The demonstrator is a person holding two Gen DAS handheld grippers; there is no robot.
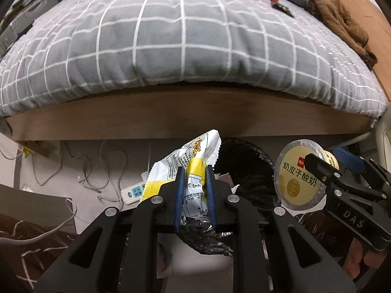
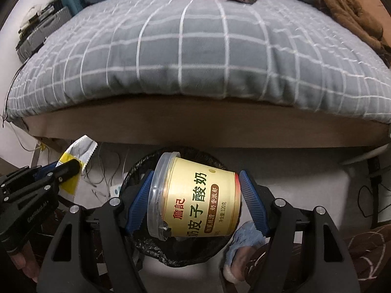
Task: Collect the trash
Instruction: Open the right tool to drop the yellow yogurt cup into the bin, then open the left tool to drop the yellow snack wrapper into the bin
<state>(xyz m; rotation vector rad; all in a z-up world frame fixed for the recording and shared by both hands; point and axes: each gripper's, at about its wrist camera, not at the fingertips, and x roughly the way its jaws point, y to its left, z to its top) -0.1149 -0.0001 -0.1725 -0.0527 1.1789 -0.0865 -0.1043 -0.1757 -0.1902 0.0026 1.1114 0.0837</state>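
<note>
We have both grippers loaded and hanging over the black-lined trash bin (image 2: 180,256) on the floor in front of the bed (image 1: 185,48). Our left gripper (image 1: 194,171) is pinched nearly shut on a crumpled white-and-yellow snack wrapper (image 1: 193,161), which sticks up toward 12 o'clock from between the blue pads. Our right gripper (image 2: 195,178) stands wide, its pads pressed on the two ends of a yellow yogurt cup (image 2: 195,200); the cup lies on its side, long axis running 9 to 3 o'clock, lidded rim toward 9.

What the coming move turns on, we judge, is that the bin's dark opening sits directly under and behind the cup in the right wrist view, so the cup only has to fall straight down. In the left wrist view the opening lies toward 2 o'clock of the wrapper, with bag edge also visible at 6 o'clock beneath the gripper. The right hand looks better centred, the left may need a small shift toward 3 o'clock before letting go.
</note>
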